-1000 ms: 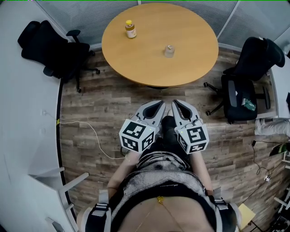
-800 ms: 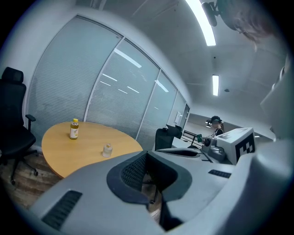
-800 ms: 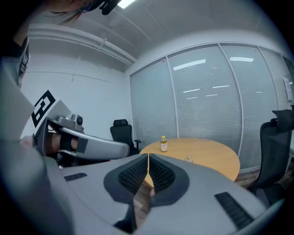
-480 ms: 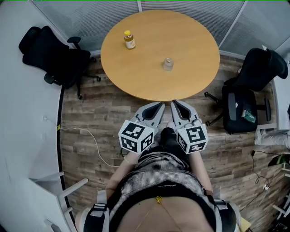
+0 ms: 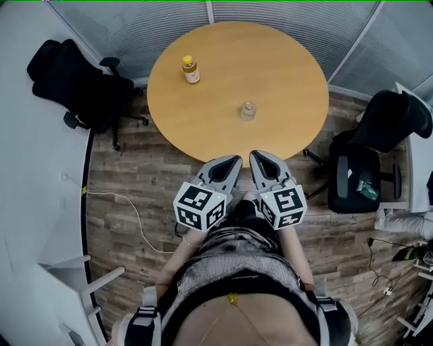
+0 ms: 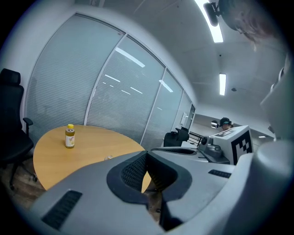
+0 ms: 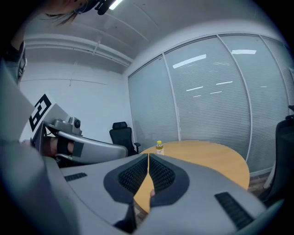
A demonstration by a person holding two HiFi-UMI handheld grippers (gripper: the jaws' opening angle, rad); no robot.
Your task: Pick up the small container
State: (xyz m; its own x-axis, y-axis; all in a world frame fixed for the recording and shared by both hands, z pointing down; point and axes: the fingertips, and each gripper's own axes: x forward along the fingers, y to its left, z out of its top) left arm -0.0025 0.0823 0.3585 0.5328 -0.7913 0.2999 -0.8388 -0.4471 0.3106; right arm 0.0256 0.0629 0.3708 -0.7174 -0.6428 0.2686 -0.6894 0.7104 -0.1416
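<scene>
A small clear container [image 5: 248, 111] stands on the round wooden table [image 5: 284, 61], near its middle. A yellow bottle [image 5: 191, 69] with a yellow cap stands further left on the same table; it also shows in the left gripper view as the bottle [image 6: 69, 136] and in the right gripper view as the bottle [image 7: 159, 147]. My left gripper [image 5: 232, 161] and right gripper [image 5: 257, 157] hang side by side just short of the table's near edge, both shut with nothing between the jaws. The container's rim barely shows above the left gripper [image 6: 147, 153].
Black office chairs stand at the left [image 5: 74, 81] and at the right [image 5: 369, 155] of the table. A white cable [image 5: 128, 209] lies on the wood floor. Glass partition walls with blinds [image 5: 135, 20] run behind the table. A curved white desk edge [image 5: 40, 203] runs along the left.
Both grippers and the person have moved toward the table; the table edge now lies right in front of the fingertips. The jaws have stayed shut.
</scene>
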